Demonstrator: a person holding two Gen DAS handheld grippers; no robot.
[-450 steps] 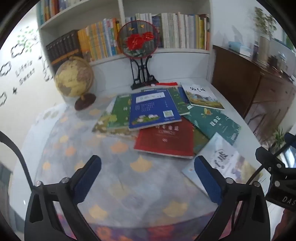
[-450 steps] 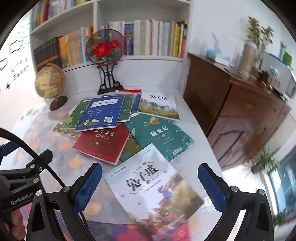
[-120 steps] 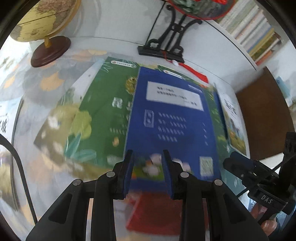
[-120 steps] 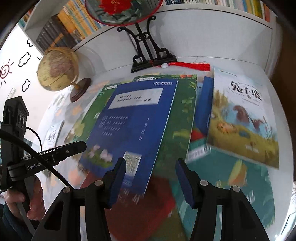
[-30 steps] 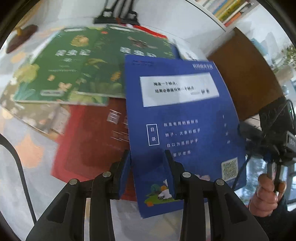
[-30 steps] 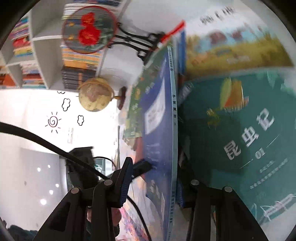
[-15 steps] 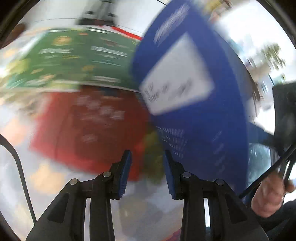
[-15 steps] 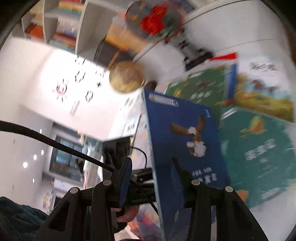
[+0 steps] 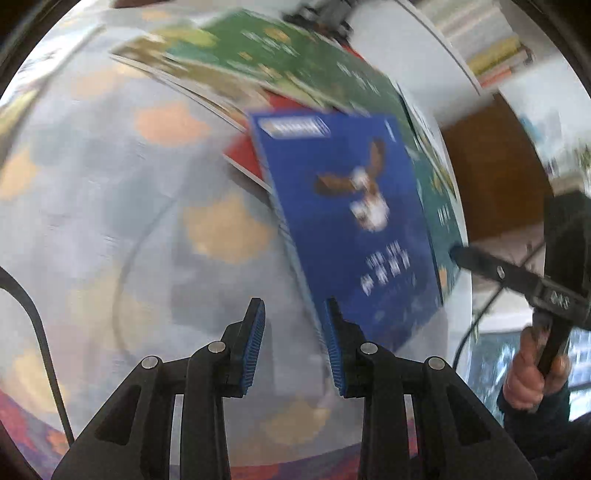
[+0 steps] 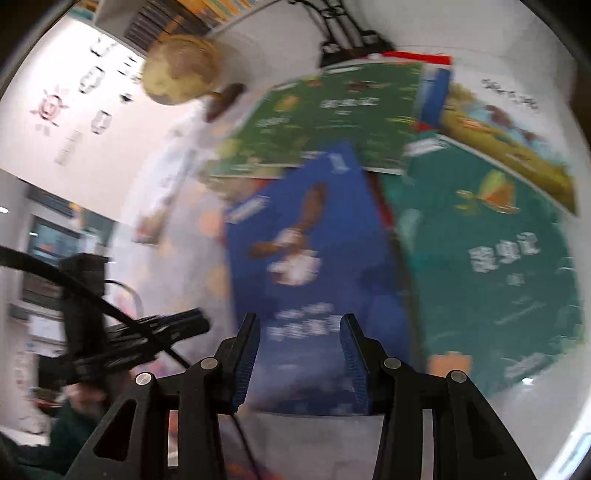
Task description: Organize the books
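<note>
Left claw low in its own view, pointing steeply down at the patterned tablecloth. Blue pads apart and closing, with only cloth between them. Right pad just beside the near edge of the blue book, not clamped on it.

Right claw over the same blue book, pads apart, with the cover and its bird picture showing across the gap. Cannot tell through the blur whether either pad presses on it. From the left view, one black finger of this claw meets the book's right edge near the lower corner; bare hand gripping the handle behind, in a dark sleeve.

Blue book tilted, front cover up, overlapping the red book and lying beside the teal book. Overlapping green books farther back on the cloth. Yellow-and-blue picture book beyond the teal one. Globe at the far corner of the table, black stand near it. Brown cabinet just past the table's right edge.
</note>
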